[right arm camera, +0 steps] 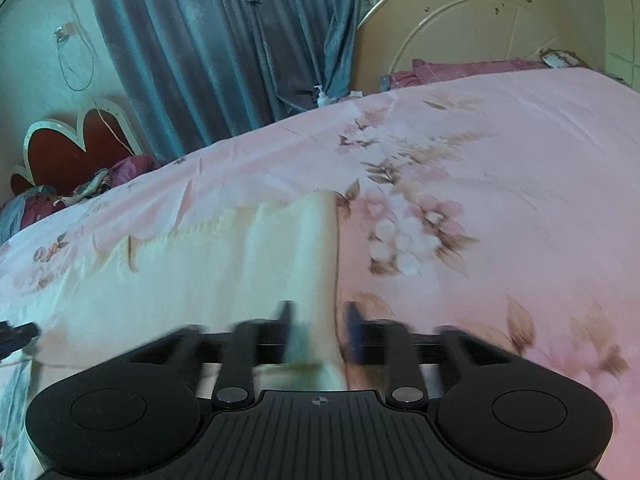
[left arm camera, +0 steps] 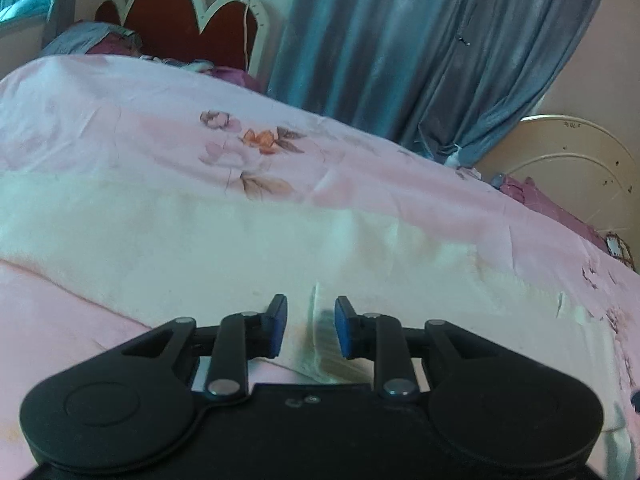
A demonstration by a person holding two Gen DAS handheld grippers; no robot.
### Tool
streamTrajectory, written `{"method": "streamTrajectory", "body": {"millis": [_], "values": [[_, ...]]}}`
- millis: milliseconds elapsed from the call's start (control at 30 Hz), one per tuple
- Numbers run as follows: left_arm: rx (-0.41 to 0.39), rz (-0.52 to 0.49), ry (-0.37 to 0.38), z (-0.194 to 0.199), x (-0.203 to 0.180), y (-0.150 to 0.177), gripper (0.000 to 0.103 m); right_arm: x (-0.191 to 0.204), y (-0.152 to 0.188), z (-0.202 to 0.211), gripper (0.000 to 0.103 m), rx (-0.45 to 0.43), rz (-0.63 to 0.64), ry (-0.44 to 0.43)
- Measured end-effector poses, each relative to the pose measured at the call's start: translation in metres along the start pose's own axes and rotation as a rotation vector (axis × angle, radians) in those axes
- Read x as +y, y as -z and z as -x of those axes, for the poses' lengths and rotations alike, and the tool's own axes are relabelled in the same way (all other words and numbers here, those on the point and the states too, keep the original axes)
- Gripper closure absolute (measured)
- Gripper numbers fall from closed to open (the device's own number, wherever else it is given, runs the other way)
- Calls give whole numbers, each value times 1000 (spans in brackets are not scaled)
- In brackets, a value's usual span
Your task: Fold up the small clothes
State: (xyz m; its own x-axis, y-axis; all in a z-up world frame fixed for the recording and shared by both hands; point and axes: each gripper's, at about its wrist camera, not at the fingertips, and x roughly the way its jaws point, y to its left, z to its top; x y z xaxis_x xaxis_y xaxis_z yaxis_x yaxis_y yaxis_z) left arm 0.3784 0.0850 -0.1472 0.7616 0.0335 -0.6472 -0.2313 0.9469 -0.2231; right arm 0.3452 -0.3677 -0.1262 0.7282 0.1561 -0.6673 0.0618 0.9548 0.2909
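A cream-white small garment (left arm camera: 200,248) lies spread flat on the pink floral bedsheet (left arm camera: 120,128). In the left wrist view my left gripper (left arm camera: 311,330) is open, its blue pads either side of a ribbed hem edge (left arm camera: 320,340) of the garment, just above it. In the right wrist view the same garment (right arm camera: 200,280) lies to the left and centre. My right gripper (right arm camera: 320,332) is open and blurred, straddling the garment's right edge (right arm camera: 326,280). The left gripper's tip (right arm camera: 18,334) shows at the far left.
A blue curtain (left arm camera: 400,48) hangs behind the bed. A red scalloped headboard (left arm camera: 180,20) and pillows (left arm camera: 88,38) are at the far left. A cream round-framed board (right arm camera: 480,20) and purple bedding (right arm camera: 460,70) lie at the far right.
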Motion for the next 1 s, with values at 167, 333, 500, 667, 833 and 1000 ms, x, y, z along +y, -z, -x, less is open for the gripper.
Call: {"method": "streamTrajectory", "body": {"millis": [167, 333, 500, 667, 833, 1000], "values": [[22, -56, 66, 0, -14, 1, 74, 2, -16, -33, 54, 8, 1, -3], [27, -117, 94, -2, -30, 12, 72, -2, -35, -62, 54, 15, -19, 0], [30, -141, 96, -7, -39, 17, 70, 0, -41, -82, 62, 38, -2, -13], [31, -161, 95, -10, -44, 21, 68, -5, -38, -80, 98, 16, 29, 27], [27, -203, 117, -12, -53, 26, 63, -26, -37, -81, 101, 20, -38, 64], [26, -231, 105, -14, -56, 29, 59, -24, -46, -67, 99, -24, -36, 55]]}}
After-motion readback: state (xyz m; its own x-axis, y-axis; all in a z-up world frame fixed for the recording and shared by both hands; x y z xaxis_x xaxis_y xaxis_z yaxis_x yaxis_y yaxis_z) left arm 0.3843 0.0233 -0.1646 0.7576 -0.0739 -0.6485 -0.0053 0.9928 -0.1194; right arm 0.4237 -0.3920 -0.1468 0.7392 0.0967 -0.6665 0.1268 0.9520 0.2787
